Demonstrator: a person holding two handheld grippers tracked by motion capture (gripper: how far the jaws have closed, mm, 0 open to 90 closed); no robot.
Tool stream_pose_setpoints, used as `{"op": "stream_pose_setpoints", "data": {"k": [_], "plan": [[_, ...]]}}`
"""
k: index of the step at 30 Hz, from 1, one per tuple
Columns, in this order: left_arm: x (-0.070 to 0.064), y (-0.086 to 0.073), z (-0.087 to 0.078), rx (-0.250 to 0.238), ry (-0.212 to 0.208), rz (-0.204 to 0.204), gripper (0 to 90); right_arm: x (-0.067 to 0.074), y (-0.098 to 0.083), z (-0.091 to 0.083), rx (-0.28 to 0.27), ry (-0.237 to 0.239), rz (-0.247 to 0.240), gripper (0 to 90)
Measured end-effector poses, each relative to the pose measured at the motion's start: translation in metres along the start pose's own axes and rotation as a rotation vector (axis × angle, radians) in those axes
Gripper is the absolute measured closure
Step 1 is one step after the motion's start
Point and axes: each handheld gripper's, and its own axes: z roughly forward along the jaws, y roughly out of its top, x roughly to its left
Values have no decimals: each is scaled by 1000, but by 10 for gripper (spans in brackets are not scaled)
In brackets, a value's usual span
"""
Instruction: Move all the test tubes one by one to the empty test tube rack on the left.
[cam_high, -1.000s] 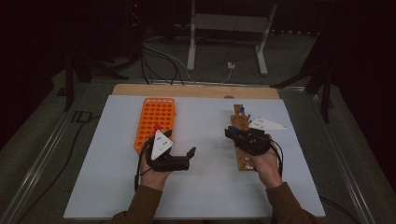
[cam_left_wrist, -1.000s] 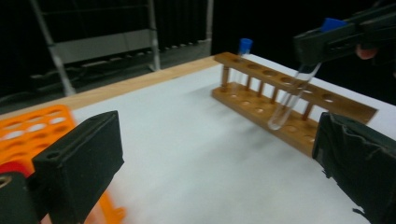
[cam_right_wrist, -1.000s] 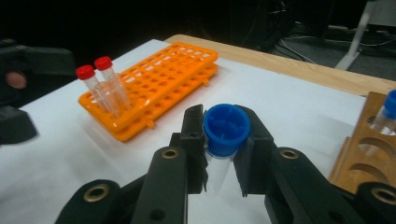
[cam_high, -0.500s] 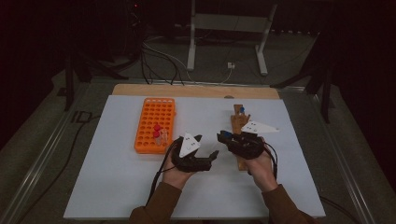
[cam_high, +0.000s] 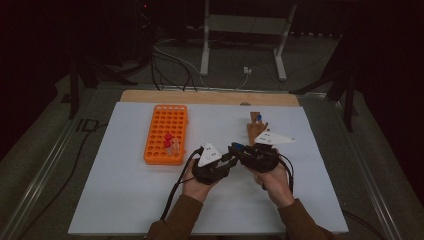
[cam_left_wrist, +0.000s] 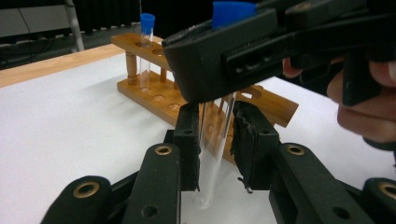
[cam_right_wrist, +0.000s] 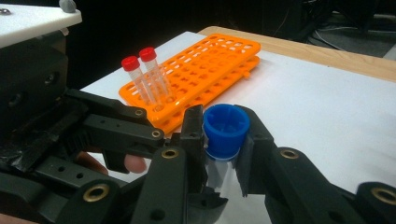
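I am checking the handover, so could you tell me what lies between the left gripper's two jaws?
The clear tube with the blue cap, seen in the left gripper view; the right gripper clamps it near the cap.

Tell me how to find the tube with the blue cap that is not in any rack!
Look at the white table, then at the middle near its front, where the two hands bring their tongs together. The blue-capped tube is upright in the right tongs, its clear lower part between the left tongs. Unlike the red-capped tubes in the orange rack and the blue-capped one in the wooden rack, it stands in no rack.
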Motion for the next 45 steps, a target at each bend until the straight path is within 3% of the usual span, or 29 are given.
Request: {"op": "stream_pose_setpoints", "data": {"k": [3,8,15,19,23,25,32,39,45], "plan": [[1,0,0,-15,-10,-24,722,1,-1,1,2,5,5,758],[-2,-1,1,-8,-4,-4,772,1,-1,2,10,8,13,744],[4,-1,-4,3,25,1,775,-4,2,-6,-58,25,43,443],[11,-3,-11,4,53,-6,775,-9,5,-13,-98,-10,56,274],[17,-4,-21,-4,78,-12,775,-11,7,-18,-111,-58,32,164],[20,-3,-26,-7,88,-9,775,-12,7,-20,-113,-92,13,150],[30,-3,-52,-25,130,-5,775,-16,5,-23,-109,-135,-11,71],[43,-7,-84,-46,172,-4,775,-18,4,-24,-104,-164,-19,1],[53,-10,-110,-71,215,-10,774,-18,3,-25,-107,-163,-26,1]]}}
